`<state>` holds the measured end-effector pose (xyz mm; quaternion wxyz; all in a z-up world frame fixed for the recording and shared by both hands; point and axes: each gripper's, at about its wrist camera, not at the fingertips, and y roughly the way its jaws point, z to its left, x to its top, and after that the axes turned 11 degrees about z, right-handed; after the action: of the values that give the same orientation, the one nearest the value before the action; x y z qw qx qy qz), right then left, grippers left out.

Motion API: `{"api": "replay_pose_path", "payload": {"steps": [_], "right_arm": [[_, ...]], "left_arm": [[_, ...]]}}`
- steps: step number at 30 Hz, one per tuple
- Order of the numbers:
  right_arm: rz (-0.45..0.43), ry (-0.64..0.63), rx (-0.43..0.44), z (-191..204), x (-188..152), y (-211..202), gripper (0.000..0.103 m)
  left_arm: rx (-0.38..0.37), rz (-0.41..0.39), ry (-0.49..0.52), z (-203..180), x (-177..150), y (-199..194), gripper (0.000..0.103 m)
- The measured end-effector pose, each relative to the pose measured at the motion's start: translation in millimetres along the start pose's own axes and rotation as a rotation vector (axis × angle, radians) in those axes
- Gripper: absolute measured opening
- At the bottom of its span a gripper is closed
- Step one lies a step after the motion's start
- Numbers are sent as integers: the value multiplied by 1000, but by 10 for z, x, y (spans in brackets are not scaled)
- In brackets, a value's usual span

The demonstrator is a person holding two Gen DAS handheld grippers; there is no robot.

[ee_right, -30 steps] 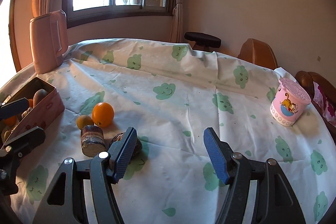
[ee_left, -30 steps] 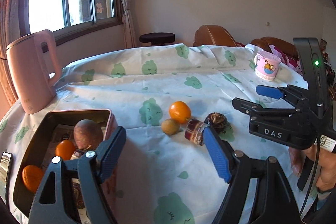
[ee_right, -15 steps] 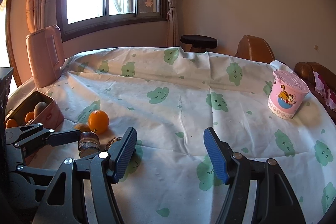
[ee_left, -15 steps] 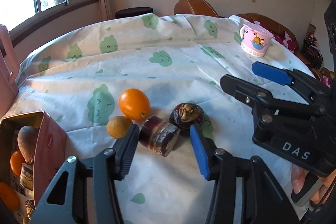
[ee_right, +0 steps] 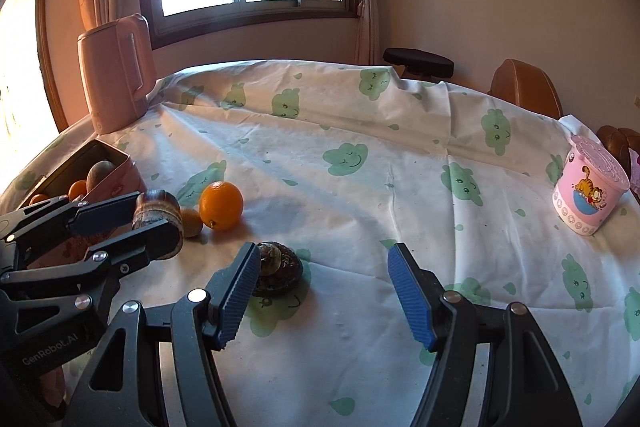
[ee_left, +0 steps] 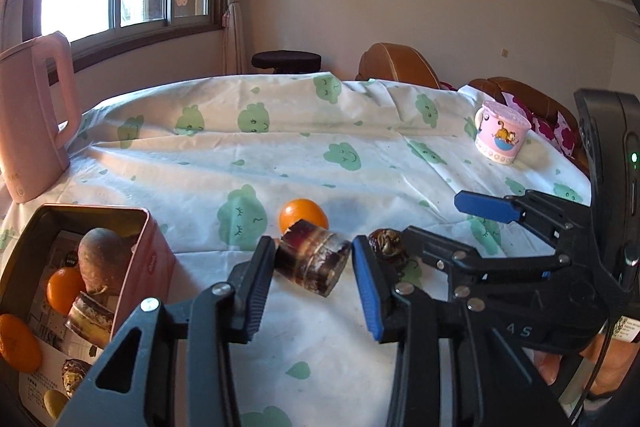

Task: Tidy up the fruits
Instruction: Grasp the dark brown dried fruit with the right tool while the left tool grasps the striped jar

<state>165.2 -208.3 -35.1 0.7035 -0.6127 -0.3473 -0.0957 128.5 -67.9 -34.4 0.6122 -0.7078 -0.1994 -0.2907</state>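
Left wrist view: the left claw (ee_left: 312, 267), wide apart a second ago, is closing, its ribbed pads touching a dark, glossy cylindrical piece (ee_left: 312, 263). Beyond it lies a round orange (ee_left: 303, 215). The right claw (ee_right: 324, 291) hangs released, a wrinkled dark fruit (ee_right: 278, 269) beside its left pad.

We take the tin (ee_left: 154, 239) as landmark. In the tin: several fruits (ee_left: 105, 255). Just right of the tin, seen from the left wrist, the cylinder (ee_left: 313, 257) sits between the left gripper (ee_left: 313, 281) pads. Behind the cylinder: the orange (ee_left: 303, 214). Further right of the tin: the dark fruit (ee_left: 387, 244). Behind the tin: the kettle (ee_left: 34, 115). Far right of the tin, well apart: the cup (ee_left: 501, 131). All on the cloth (ee_left: 280, 155).
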Motion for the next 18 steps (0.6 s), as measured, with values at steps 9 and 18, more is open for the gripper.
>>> {"api": "replay_pose_path", "payload": {"steps": [9,18], "right_arm": [[112,-110,20,197,21,214,61],[122,-108,57,180,26,226,43]], "left_arm": [[48,-11,3,-17,-16,-12,41],[65,-39,27,-70,-33,-66,41]]}}
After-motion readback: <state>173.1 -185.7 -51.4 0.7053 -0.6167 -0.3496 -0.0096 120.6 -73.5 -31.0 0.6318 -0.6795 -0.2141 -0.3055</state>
